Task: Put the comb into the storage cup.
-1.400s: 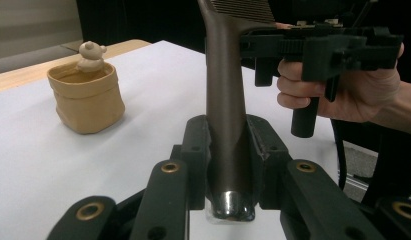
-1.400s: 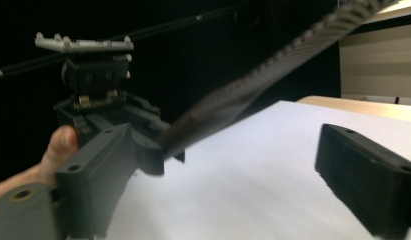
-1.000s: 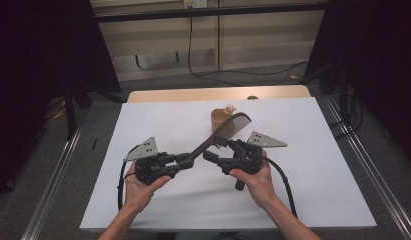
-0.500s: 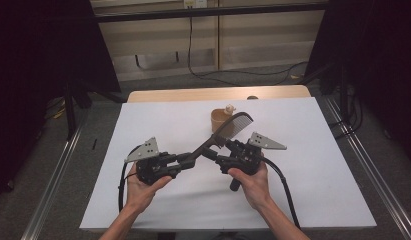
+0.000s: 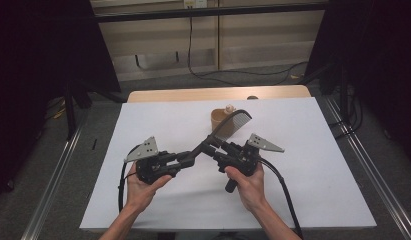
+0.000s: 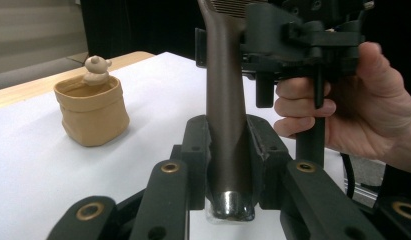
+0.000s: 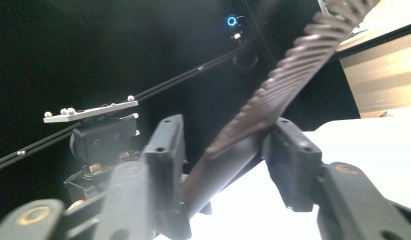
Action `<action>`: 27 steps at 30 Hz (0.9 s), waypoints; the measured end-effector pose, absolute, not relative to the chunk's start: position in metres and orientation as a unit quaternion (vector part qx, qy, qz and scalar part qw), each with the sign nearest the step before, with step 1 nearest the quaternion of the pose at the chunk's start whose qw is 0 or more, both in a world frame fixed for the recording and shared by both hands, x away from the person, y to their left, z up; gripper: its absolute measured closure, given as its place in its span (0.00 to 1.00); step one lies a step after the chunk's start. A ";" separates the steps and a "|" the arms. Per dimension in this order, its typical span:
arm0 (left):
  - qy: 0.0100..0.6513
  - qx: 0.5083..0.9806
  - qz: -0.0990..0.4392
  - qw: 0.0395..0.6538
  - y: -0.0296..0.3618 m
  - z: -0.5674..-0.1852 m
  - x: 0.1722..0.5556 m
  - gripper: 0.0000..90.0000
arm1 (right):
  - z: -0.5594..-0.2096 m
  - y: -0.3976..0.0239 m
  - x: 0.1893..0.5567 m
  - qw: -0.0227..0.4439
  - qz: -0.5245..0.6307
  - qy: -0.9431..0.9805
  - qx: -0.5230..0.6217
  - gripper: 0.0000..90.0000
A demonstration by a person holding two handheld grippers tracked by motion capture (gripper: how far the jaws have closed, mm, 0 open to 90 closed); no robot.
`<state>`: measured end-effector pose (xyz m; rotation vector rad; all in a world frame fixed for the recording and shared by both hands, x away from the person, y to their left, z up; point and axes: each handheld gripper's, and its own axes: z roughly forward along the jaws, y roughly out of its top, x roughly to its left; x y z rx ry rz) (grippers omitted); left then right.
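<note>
A dark brown comb (image 5: pixel 234 122) slants up over the white table (image 5: pixel 318 165), teeth end highest. My left gripper (image 5: pixel 190 156) is shut on its handle; in the left gripper view the handle (image 6: pixel 225 115) stands upright between the jaws (image 6: pixel 228 145). My right gripper (image 5: pixel 215 147) comes from the right, and its jaws have just been closing around the comb. The comb (image 7: pixel 273 95) crosses slantwise between them (image 7: pixel 225 145) and touches both jaws. Behind stands a tan pouch (image 5: pixel 219 120) with a small bear figure (image 5: pixel 229 108) in it.
The tan pouch (image 6: pixel 93 112) sits near the table's far middle, just behind the comb's teeth. A wooden strip (image 5: pixel 183 94) edges the far side. Cables (image 5: pixel 285 195) trail from both grippers toward the front edge.
The right gripper's jaws have narrowed around the comb. Both hands and the comb stay where they were.
</note>
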<state>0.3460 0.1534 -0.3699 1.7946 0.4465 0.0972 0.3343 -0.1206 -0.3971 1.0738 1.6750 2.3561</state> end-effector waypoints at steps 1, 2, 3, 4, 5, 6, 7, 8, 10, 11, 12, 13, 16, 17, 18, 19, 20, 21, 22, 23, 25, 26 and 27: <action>0.192 0.775 0.041 0.601 0.154 -0.370 0.346 0.81 | -0.397 -0.120 0.334 0.029 0.763 0.542 0.351 0.62; 0.192 0.775 0.044 0.600 0.154 -0.370 0.346 0.81 | -0.398 -0.120 0.335 0.028 0.764 0.540 0.353 0.63; 0.193 0.774 0.044 0.602 0.154 -0.370 0.346 0.81 | -0.398 -0.119 0.335 0.027 0.764 0.537 0.355 0.65; 0.193 0.773 0.043 0.602 0.154 -0.370 0.346 0.81 | -0.398 -0.119 0.335 0.027 0.764 0.536 0.358 0.69; 0.193 0.774 0.045 0.602 0.154 -0.370 0.346 0.81 | -0.399 -0.119 0.336 0.026 0.765 0.534 0.359 0.69; 0.194 0.773 0.043 0.602 0.154 -0.370 0.347 0.81 | -0.399 -0.119 0.336 0.022 0.765 0.532 0.362 0.70; 0.195 0.773 0.042 0.602 0.154 -0.371 0.347 0.81 | -0.399 -0.119 0.336 0.022 0.765 0.532 0.364 0.70; 0.193 0.776 0.044 0.599 0.154 -0.371 0.347 0.81 | -0.400 -0.118 0.336 0.020 0.765 0.531 0.365 0.70; 0.195 0.775 0.043 0.600 0.154 -0.371 0.348 0.81 | -0.400 -0.118 0.337 0.017 0.764 0.530 0.367 0.71; 0.194 0.776 0.044 0.599 0.154 -0.371 0.348 0.81 | -0.401 -0.118 0.337 0.014 0.765 0.528 0.368 0.71; 0.195 0.775 0.045 0.599 0.154 -0.372 0.348 0.81 | -0.401 -0.118 0.337 0.014 0.766 0.527 0.368 0.71; 0.194 0.776 0.046 0.599 0.153 -0.372 0.348 0.81 | -0.401 -0.117 0.337 0.014 0.766 0.526 0.370 0.72; 0.193 0.778 0.048 0.596 0.152 -0.372 0.348 0.81 | -0.401 -0.117 0.337 0.006 0.769 0.519 0.374 0.73; 0.194 0.776 0.049 0.598 0.152 -0.372 0.348 0.81 | -0.401 -0.118 0.338 0.005 0.769 0.519 0.374 0.74; 0.194 0.777 0.051 0.597 0.151 -0.372 0.348 0.81 | -0.401 -0.118 0.338 0.000 0.769 0.517 0.375 0.74; 0.194 0.778 0.052 0.595 0.151 -0.372 0.348 0.81 | -0.401 -0.118 0.338 -0.003 0.769 0.515 0.379 0.75; 0.193 0.779 0.054 0.595 0.151 -0.373 0.348 0.81 | -0.401 -0.118 0.338 -0.010 0.767 0.514 0.384 0.76; 0.192 0.780 0.054 0.594 0.150 -0.373 0.348 0.81 | -0.401 -0.119 0.338 -0.016 0.765 0.513 0.389 0.76; 0.191 0.780 0.055 0.594 0.150 -0.373 0.348 0.81 | -0.401 -0.119 0.338 -0.020 0.765 0.511 0.391 0.77; 0.190 0.780 0.056 0.593 0.149 -0.373 0.348 0.81 | -0.401 -0.119 0.338 -0.026 0.767 0.505 0.395 0.78; 0.191 0.785 0.060 0.587 0.148 -0.374 0.348 0.81 | -0.406 -0.119 0.338 -0.046 0.772 0.487 0.405 0.78; 0.189 0.785 0.060 0.586 0.147 -0.376 0.348 0.81 | -0.407 -0.120 0.338 -0.045 0.769 0.489 0.408 0.78; 0.191 0.785 0.057 0.587 0.147 -0.376 0.349 0.81 | -0.407 -0.120 0.338 -0.044 0.768 0.490 0.409 0.79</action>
